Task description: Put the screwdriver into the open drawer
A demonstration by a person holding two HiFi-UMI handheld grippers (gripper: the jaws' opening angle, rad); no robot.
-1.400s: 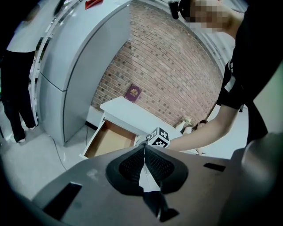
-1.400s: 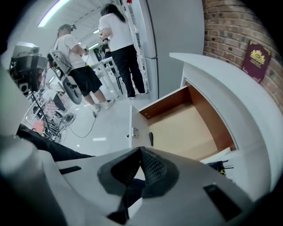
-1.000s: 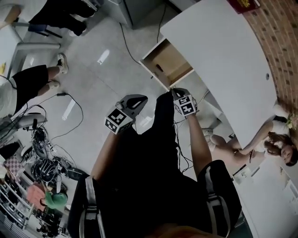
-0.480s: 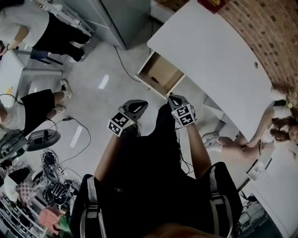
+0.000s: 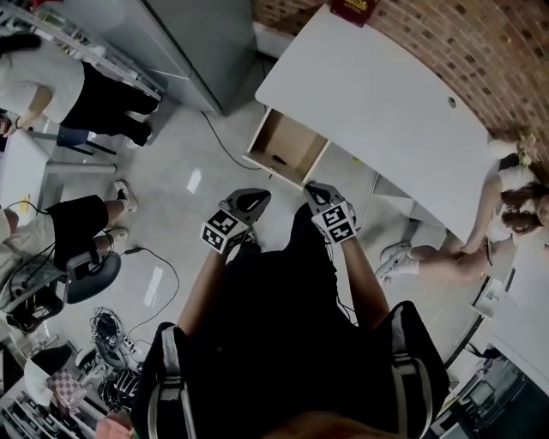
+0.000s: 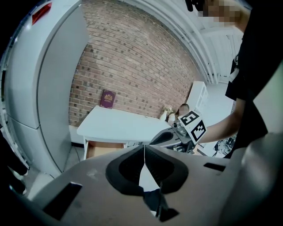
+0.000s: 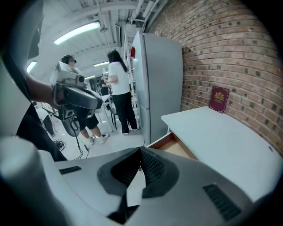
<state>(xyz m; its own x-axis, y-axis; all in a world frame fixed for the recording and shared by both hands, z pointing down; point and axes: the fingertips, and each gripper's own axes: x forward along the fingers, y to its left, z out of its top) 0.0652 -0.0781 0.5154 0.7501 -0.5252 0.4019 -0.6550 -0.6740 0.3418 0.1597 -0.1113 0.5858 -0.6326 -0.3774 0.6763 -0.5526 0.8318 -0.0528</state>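
An open wooden drawer (image 5: 259,142) sticks out from under the white desk (image 5: 377,94), ahead of both grippers. A small dark thing (image 5: 276,159) lies on its floor; I cannot tell what it is. No screwdriver shows clearly in any view. My left gripper (image 5: 256,197) is held at waist height, shut, with nothing between its jaws. My right gripper (image 5: 312,189) hangs beside it, also shut and empty, nearer the drawer. In the left gripper view the drawer (image 6: 104,148) lies far ahead, with the right gripper (image 6: 177,134) at the right. In the right gripper view the drawer (image 7: 170,142) sits just past the jaws.
A dark red book (image 5: 352,10) lies at the desk's far end by the brick wall (image 5: 480,51). A tall grey cabinet (image 5: 189,43) stands left of the desk. People stand at the left (image 5: 60,90) and sit at the right (image 5: 480,231). Cables (image 5: 111,330) litter the floor.
The desk and drawer have slid left and down in the head view as the head turned. Both grippers have kept their place in front of the body, still shut.
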